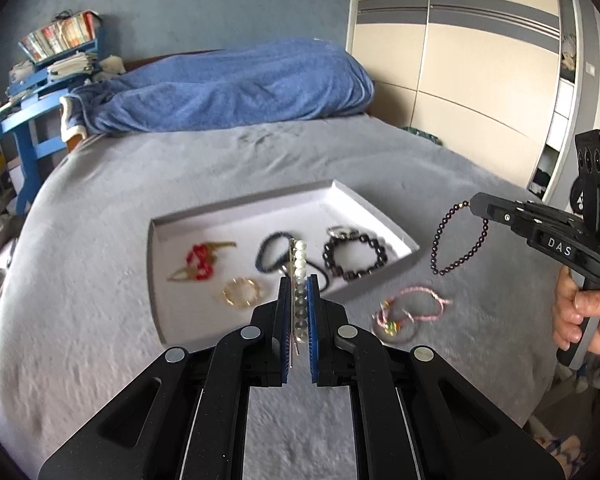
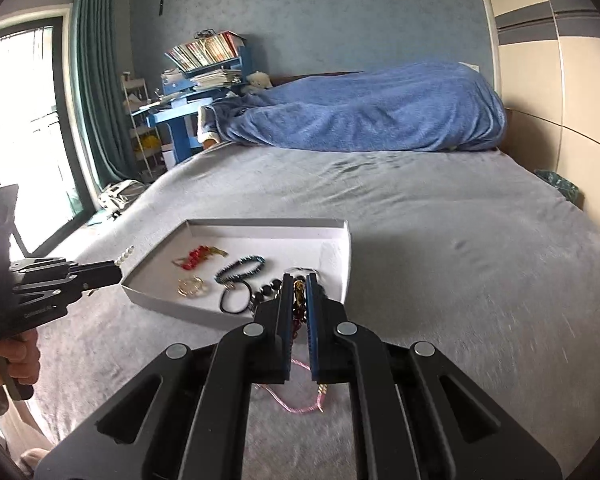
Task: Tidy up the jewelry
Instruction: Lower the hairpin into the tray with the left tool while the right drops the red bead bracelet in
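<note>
A shallow white tray (image 1: pixel 220 216) lies on the grey bed and holds a red ornament (image 1: pixel 199 261), a gold ring bracelet (image 1: pixel 241 291), a blue beaded bracelet (image 1: pixel 269 256) and a black chunky bracelet (image 1: pixel 356 257). My left gripper (image 1: pixel 299 284) is shut on a pearl hair pin (image 1: pixel 300 264), held above the tray's near edge. My right gripper (image 2: pixel 299 286) is shut on a dark red bead bracelet (image 1: pixel 456 242), which hangs in the air right of the tray. A pink cord bracelet (image 1: pixel 414 308) lies on the bed outside the tray.
A blue blanket heap (image 1: pixel 228 88) lies at the head of the bed. A blue desk with books (image 1: pixel 48 72) stands at the left. A cream wardrobe (image 1: pixel 460 60) is on the right. A window with teal curtains (image 2: pixel 96 80) shows in the right wrist view.
</note>
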`<control>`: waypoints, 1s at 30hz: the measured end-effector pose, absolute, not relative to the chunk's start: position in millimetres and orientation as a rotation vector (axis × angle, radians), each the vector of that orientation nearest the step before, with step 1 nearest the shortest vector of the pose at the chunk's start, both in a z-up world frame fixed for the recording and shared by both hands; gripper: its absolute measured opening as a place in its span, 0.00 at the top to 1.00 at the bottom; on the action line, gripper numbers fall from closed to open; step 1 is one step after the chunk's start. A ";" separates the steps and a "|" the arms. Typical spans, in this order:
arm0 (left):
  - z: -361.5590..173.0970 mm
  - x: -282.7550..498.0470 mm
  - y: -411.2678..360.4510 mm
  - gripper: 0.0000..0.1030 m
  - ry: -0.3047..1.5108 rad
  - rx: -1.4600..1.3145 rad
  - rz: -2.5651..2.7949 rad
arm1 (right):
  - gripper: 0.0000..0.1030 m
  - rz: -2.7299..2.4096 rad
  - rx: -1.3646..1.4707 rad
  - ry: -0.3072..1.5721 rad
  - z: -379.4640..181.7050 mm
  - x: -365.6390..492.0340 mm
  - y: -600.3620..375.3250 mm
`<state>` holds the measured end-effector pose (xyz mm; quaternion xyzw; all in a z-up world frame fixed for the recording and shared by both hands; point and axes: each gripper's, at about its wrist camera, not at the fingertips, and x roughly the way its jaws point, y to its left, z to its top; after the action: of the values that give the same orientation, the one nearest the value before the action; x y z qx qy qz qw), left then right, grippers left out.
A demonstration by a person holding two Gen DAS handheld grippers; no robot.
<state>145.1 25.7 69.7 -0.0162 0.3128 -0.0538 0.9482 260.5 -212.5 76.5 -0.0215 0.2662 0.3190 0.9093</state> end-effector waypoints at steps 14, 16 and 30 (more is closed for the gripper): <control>71.6 174.3 45.5 0.92 0.660 -0.054 -0.083 | 0.94 0.694 -0.085 0.566 86.3 283.0 -179.7; 66.8 182.2 47.0 0.92 0.676 -0.065 -0.079 | 0.94 0.698 -0.094 0.572 84.6 289.1 -170.4; 25.0 236.1 26.6 0.92 0.784 -0.096 -0.102 | 0.94 0.708 -0.135 0.685 44.8 323.7 -108.6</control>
<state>236.1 26.6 25.0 -0.0468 0.3817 -0.0497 0.9218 323.7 -108.6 44.8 -0.0649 0.3288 0.3395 0.8789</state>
